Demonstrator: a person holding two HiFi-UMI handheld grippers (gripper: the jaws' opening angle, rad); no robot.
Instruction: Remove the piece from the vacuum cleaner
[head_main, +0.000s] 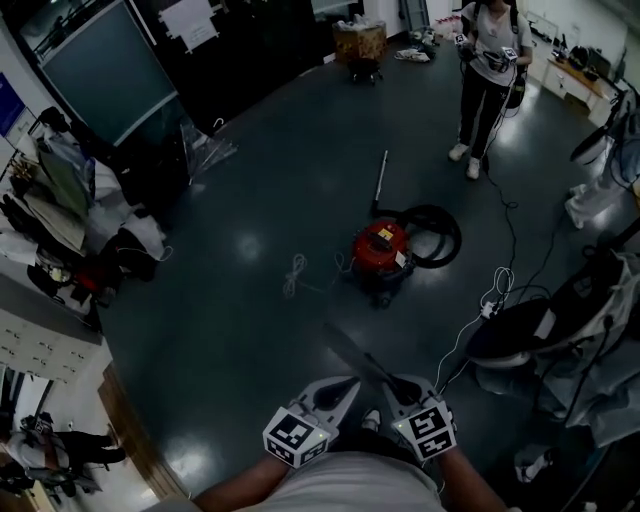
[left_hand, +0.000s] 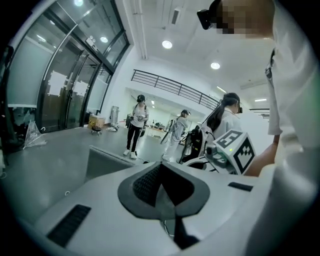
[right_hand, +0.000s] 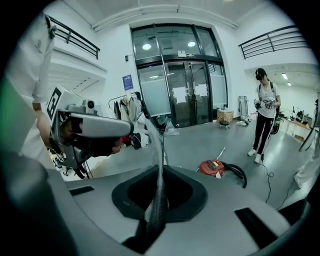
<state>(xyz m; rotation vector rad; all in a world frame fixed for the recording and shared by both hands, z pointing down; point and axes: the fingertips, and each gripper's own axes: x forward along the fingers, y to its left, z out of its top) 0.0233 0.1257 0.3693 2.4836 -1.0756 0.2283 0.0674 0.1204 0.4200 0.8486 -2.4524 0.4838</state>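
A red canister vacuum cleaner (head_main: 382, 248) stands on the dark floor a few steps ahead of me, also seen small in the right gripper view (right_hand: 212, 167). Its black hose (head_main: 437, 236) loops at its right side. A thin metal wand (head_main: 381, 180) lies on the floor just beyond it. Both grippers are held close to my body, far from the vacuum. My left gripper (head_main: 335, 395) (left_hand: 161, 192) has its jaws together with nothing between them. My right gripper (head_main: 405, 392) (right_hand: 159, 192) also looks shut and empty, pointing towards the vacuum.
A white cord (head_main: 295, 272) lies coiled left of the vacuum. A person (head_main: 487, 75) stands beyond it at the right, with a cable (head_main: 500, 285) trailing over the floor. Dark chairs and gear (head_main: 545, 325) crowd the right side; a clothes rack (head_main: 60, 215) stands left.
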